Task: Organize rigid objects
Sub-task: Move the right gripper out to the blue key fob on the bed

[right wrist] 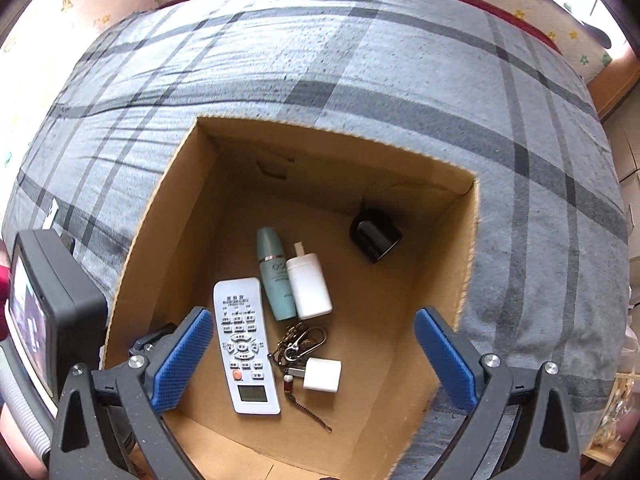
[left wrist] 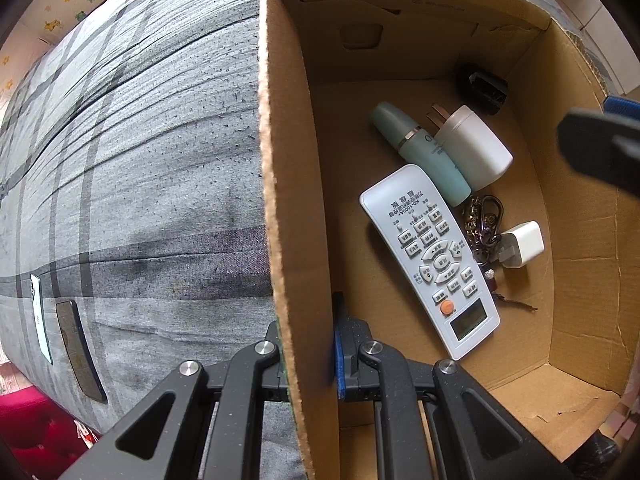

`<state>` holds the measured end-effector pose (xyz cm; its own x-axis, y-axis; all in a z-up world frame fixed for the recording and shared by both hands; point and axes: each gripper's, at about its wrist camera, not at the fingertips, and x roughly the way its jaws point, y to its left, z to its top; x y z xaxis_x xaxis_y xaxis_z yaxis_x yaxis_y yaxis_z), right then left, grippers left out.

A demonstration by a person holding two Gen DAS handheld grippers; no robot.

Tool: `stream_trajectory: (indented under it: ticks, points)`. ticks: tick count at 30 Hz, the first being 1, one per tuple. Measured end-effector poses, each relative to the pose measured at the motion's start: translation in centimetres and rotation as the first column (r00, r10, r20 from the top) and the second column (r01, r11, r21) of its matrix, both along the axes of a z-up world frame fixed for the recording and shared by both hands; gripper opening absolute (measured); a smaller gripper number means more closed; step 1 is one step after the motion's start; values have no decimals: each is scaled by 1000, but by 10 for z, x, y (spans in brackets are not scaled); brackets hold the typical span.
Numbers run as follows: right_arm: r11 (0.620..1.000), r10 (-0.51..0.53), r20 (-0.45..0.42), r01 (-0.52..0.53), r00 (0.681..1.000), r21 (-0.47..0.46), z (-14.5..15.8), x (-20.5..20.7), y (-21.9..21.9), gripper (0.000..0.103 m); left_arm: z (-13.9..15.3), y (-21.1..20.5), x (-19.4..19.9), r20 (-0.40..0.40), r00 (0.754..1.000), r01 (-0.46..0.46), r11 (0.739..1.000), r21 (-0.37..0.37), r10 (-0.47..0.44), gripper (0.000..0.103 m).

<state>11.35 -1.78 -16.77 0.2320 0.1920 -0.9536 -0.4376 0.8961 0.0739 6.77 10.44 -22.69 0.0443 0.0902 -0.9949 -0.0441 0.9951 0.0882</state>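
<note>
An open cardboard box [right wrist: 160,220] stands on a grey plaid bed. On its floor lie a white remote [right wrist: 244,344], a teal bottle [right wrist: 274,272], a white bottle [right wrist: 308,288], a small black object [right wrist: 374,234], a keychain [right wrist: 300,340] and a white charger cube [right wrist: 322,374]. My left gripper [left wrist: 308,360] is shut on the box's left wall [left wrist: 288,200], one finger on each side of it. My right gripper [right wrist: 310,332] hangs open above the box's inside, with nothing between its blue pads. One of its fingers [left wrist: 596,148] shows blurred at the right edge of the left wrist view.
Two phones, one white [left wrist: 40,316] and one dark [left wrist: 80,352], lie on the bed cover [left wrist: 140,160] left of the box. The screen unit on the left hand's tool [right wrist: 48,312] stands close beside the box's left wall. Something red [left wrist: 32,428] lies past the bed's edge.
</note>
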Motion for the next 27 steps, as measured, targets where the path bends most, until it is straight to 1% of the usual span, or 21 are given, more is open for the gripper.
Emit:
stream_trajectory:
  ticks: [9,13,27]
  points:
    - [999,-53,30,53,998,8,15,12,-27,103,-1,-4,2,-2,1000,-4,1000,5,4,12]
    - [997,-72,40,72,997,-3,19,17,-42,103,-1,-5,2,-2,1000,-5,1000,5,5,12]
    - [992,-121,54,122,991,-15,22,31,-83,103,-1,-4,2,-3,1000,-6,1000,6,6,12]
